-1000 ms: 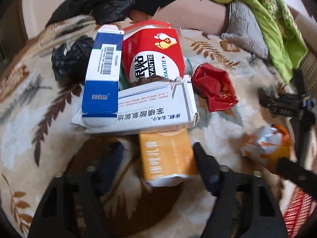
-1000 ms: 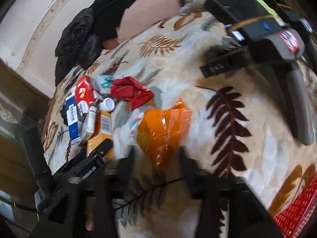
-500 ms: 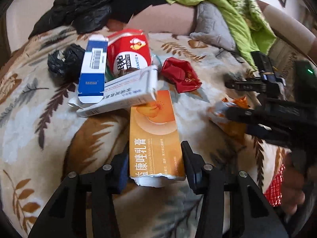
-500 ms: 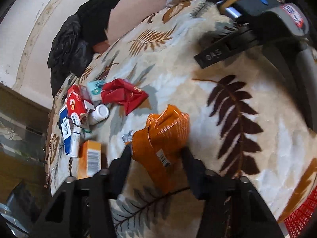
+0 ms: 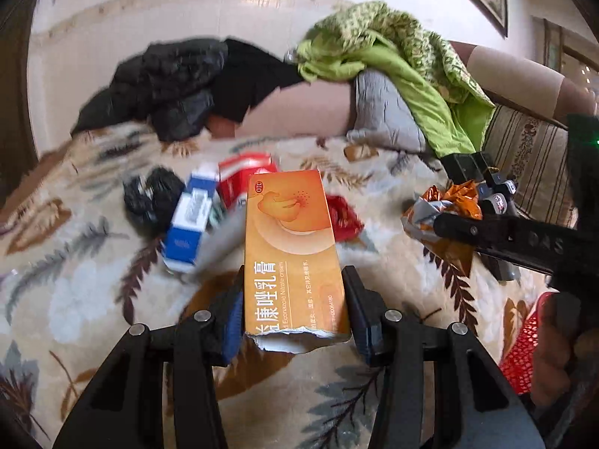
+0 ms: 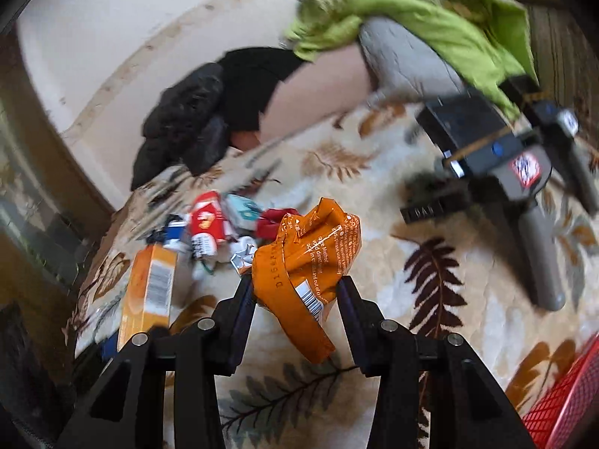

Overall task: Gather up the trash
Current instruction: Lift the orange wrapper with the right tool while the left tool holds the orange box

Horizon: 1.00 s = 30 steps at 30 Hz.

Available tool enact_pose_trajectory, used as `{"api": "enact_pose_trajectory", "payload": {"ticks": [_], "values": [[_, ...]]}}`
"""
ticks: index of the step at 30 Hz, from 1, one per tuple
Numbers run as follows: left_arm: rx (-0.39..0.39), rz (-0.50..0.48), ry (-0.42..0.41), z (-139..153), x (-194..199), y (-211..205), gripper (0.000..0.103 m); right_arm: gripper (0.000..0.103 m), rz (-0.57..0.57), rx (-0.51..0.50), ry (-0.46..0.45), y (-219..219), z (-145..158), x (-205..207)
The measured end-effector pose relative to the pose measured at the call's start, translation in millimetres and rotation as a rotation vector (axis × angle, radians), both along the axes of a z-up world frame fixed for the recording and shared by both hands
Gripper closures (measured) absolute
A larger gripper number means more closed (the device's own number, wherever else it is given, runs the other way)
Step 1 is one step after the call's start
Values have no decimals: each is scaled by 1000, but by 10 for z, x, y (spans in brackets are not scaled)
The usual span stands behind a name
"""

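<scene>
Now that both grippers are clamped on their pieces, the pickup stage looks done and the carry is under way. The left gripper (image 5: 294, 310) pinches the orange box (image 5: 292, 254) by its torn near end, and the box sticks out forward, raised clear of the leaf-pattern blanket (image 5: 75, 292). The right gripper (image 6: 295, 307) squeezes the crumpled orange wrapper (image 6: 307, 258), also off the blanket, its tail hanging below the jaws.

Versus a second ago: the box then lay flat under the white carton with the left fingers wide around it, and the wrapper lay spread on the blanket between open right fingers. Half a second ago both were pinched but low. Now both are higher, and the view tilts up toward the wall.

Left behind in the pile: blue box (image 5: 191, 220), red box (image 5: 243, 179), red wrapper (image 5: 344, 217), black bag (image 5: 149, 198). The red basket (image 6: 561, 411) sits at lower right, probably the drop target, though only its corner shows.
</scene>
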State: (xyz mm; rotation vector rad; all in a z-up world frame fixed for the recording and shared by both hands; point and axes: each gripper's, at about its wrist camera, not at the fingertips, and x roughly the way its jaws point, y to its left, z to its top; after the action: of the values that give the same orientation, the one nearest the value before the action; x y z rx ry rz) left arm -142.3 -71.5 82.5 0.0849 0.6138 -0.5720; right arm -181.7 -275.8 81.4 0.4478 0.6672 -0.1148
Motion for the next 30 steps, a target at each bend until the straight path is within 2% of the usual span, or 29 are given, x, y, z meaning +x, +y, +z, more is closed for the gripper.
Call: {"api": "enact_pose_trajectory", "payload": {"ticks": [4, 9, 19, 26, 30], "values": [[21, 17, -74, 81, -62, -33, 57, 55, 27, -78, -42, 176, 93, -118], [34, 46, -98, 110, -94, 27, 57, 55, 38, -161, -79, 292, 160, -181], [67, 114, -130, 158, -375, 221, 57, 55, 35, -185, -72, 366, 135, -434], [86, 145, -140, 171, -361, 309, 57, 55, 32, -163, -77, 389, 153, -510], [100, 146, -118, 123, -322, 319, 57, 55, 56, -195, -68, 489, 80, -443]]}}
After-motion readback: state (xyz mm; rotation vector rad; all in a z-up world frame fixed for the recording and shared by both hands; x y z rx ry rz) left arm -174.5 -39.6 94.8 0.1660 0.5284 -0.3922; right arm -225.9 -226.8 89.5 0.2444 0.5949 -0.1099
